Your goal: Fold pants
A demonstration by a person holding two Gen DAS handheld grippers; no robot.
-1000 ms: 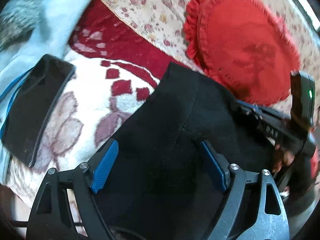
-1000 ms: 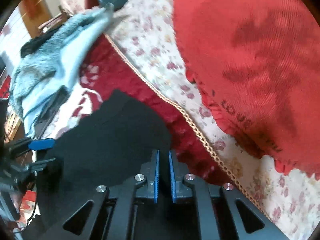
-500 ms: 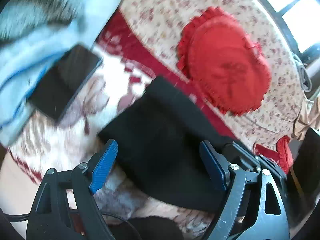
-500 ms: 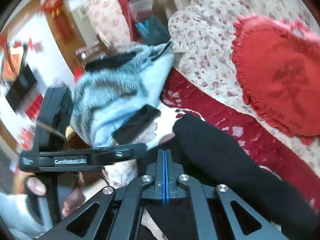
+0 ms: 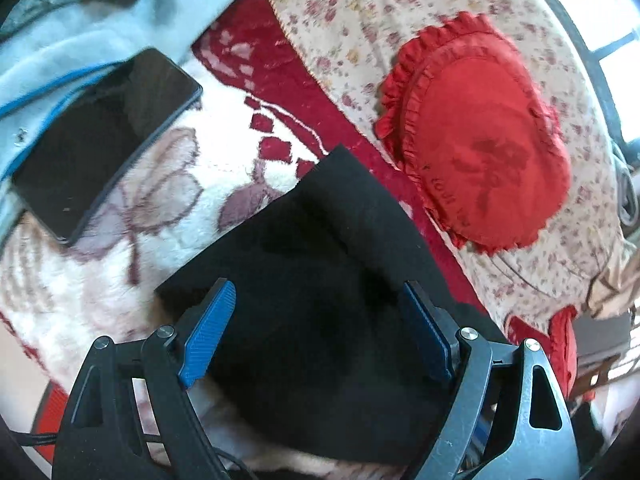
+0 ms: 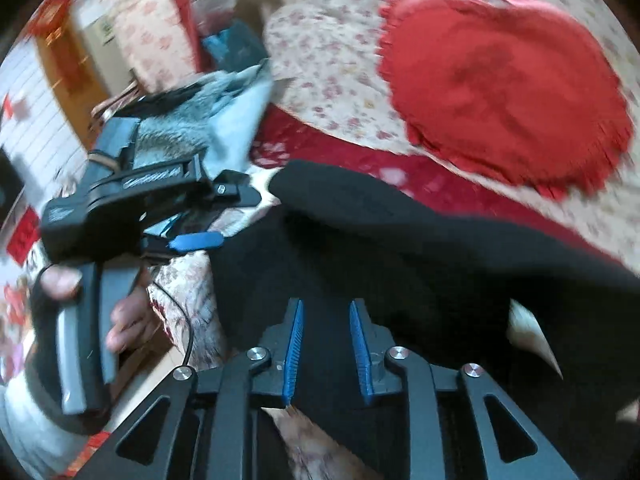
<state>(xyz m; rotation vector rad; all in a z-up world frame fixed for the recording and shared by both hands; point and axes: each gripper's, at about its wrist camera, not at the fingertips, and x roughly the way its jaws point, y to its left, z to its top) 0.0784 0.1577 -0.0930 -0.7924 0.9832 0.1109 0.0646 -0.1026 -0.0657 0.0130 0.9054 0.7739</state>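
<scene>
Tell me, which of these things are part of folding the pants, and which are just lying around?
Part of the job:
black pants
left gripper
right gripper, jaws opening

Just lying about:
phone
red heart cushion
pale blue garment
flowered blanket

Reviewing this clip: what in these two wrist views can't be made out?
- Black pants, left wrist view: near edge hidden behind the left gripper.
- Pants' fold count: cloth too dark.
- Red cushion, right wrist view: print lost to motion blur.
- Phone: screen dark.

Pants (image 5: 320,280) on blanket (image 5: 160,216), beside phone (image 5: 100,140)
</scene>
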